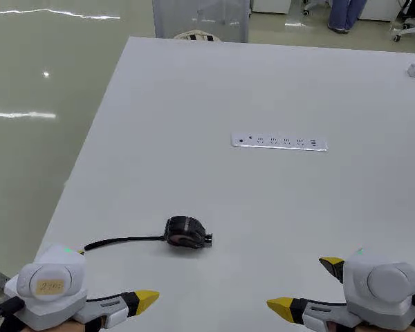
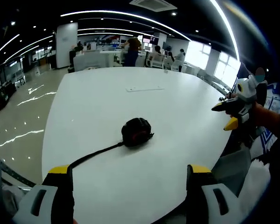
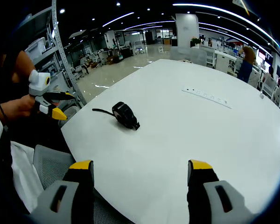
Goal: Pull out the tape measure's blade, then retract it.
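Hovering at the near edge of the surface (image 1: 263, 200), my left fingers (image 2: 60, 171) and my right fingers (image 3: 81, 165) both stand wide apart and hold nothing. The tape measure (image 1: 187, 232), black with red trim, lies on the surface ahead of me, between the two pairs and well short of the power strip (image 1: 279, 142). Its black strap (image 1: 121, 241) trails off toward my left side. The blade looks fully wound in.

As I judge it, the main risk is the case skating across the smooth top when I tug the small end hook, unless one pair pins the body first. A shallow pinch on the hook could slip off. A blade let go at full reach may whip back hard and jolt the case. The strap might also snag a finger.

No brand can be read on the case, and the marks on the power strip are too small to make out.
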A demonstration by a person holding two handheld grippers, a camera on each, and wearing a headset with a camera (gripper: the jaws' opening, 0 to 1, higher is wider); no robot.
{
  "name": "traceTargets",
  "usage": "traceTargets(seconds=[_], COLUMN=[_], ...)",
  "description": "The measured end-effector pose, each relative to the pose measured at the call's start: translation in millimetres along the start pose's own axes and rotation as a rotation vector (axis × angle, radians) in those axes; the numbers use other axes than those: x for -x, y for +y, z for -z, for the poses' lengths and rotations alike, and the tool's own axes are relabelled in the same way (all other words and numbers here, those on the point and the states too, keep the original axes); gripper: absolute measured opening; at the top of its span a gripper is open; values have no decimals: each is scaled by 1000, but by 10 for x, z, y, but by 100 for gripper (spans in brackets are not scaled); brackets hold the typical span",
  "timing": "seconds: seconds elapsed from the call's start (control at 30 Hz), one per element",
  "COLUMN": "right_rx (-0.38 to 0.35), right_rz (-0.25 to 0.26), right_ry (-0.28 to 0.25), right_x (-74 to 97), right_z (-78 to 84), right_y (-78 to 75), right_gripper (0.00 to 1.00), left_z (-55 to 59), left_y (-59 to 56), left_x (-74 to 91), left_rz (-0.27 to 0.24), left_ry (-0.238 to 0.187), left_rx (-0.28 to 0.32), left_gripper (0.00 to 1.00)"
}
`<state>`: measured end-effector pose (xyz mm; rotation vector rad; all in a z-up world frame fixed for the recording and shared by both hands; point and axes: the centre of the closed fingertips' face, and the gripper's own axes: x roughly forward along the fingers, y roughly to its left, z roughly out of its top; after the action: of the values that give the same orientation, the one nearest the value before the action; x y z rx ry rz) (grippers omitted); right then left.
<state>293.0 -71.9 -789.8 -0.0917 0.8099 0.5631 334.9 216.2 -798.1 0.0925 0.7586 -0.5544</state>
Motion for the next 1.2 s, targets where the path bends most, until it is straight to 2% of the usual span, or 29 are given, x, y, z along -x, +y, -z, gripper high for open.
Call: traceTargets(seconds=[0.13,0.3,0.6,0.9,1.2], right_rx=[2,25,59,94,142], right_rz=[-2,-21,-40,-60,-102], right_ry=[1,14,27,40,63], right_x=[-9,-108,-215,-341,-493], right_z=[-2,-12,-44,-60,-52], right_y=[-1,-7,-9,-17,43], right_gripper=[84,84,83,82,79], left_z=[-4,-72,-124,-107,-121], left_y=[2,-5,-5,-7,39], left_x=[-14,-113,-213,-324,-442], left_rz=[1,10,21,41,59], left_ry=[1,-5,-6,14,19], left_rx=[-3,-35,-66,-115,-178], left_gripper=[98,97,94,93,88])
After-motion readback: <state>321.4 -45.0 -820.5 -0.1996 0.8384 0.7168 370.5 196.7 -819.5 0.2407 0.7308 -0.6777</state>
